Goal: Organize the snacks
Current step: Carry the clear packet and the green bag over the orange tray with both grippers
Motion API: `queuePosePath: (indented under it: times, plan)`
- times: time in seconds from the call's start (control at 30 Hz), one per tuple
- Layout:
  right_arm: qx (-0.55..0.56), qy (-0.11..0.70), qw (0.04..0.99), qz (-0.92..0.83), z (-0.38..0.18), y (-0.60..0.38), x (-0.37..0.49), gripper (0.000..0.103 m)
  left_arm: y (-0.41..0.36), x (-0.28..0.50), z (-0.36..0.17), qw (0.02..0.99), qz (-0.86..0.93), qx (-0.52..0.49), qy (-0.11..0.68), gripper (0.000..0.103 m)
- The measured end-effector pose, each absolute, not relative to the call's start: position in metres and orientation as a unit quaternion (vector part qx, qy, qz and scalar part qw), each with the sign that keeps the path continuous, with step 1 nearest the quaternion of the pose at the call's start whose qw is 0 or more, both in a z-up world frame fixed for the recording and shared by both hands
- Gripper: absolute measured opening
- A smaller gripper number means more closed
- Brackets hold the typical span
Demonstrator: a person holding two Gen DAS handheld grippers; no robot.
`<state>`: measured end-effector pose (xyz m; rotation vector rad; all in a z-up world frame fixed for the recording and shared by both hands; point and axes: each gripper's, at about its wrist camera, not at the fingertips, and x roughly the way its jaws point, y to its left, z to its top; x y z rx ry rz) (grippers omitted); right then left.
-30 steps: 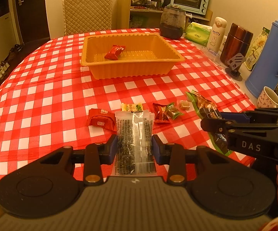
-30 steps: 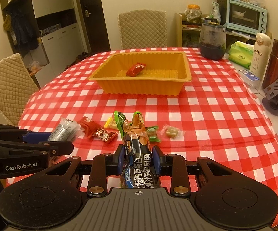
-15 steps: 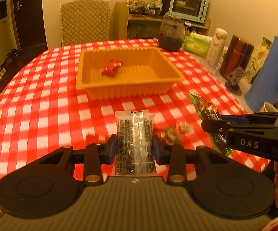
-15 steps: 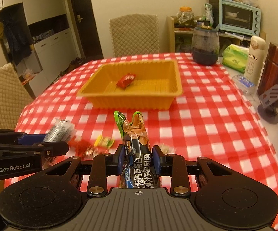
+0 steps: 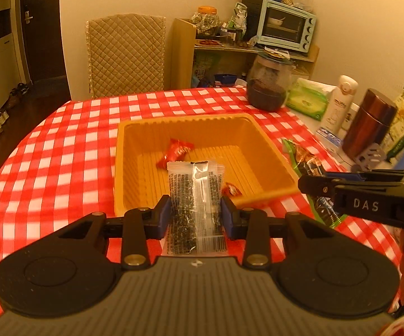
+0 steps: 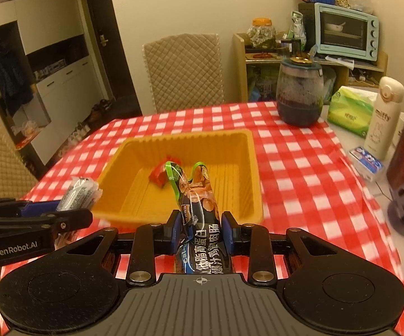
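Now both clamped: left gripper (image 5: 195,215) on clear seed packet (image 5: 195,196), right gripper (image 6: 199,231) on dark sausage pouch (image 6: 199,210), above orange tray's (image 6: 256,184) near rim, red candy (image 5: 175,152) inside.

left gripper (image 5: 195,216): blue-padded fingers clamped on a clear plastic packet of dark seeds (image 5: 195,196), held upright over the near wall of the orange plastic tray (image 5: 134,145). in tray: a red foil-wrapped candy (image 5: 175,151); a second small red candy (image 5: 231,189) just beside the packet. right gripper (image 5: 313,179) at right edge, gripping a green-edged dark snack pouch (image 5: 304,158) beside the tray's right rim. red-and-white checked tablecloth (image 5: 48,154) beneath.
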<state>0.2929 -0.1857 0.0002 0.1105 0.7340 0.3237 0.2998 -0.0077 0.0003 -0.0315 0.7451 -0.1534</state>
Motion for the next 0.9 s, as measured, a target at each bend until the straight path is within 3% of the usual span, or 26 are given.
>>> queuePosePath:
  times: [0.4, 0.83, 0.9]
  plan:
    - [0.091, 0.373, 0.910, 0.155, -0.006, -0.174, 0.361, 0.031, 0.006, 0.368, -0.006, 0.925, -0.068, -0.031, 0.372, 0.034]
    - [0.100, 0.387, 0.905, 0.146, -0.022, -0.174, 0.383, 0.031, 0.008, 0.393, -0.027, 0.922, -0.059, -0.030, 0.381, 0.035]
    - [0.100, 0.388, 0.904, 0.146, -0.024, -0.175, 0.383, 0.031, 0.008, 0.394, -0.025, 0.926, -0.054, -0.030, 0.373, 0.047]
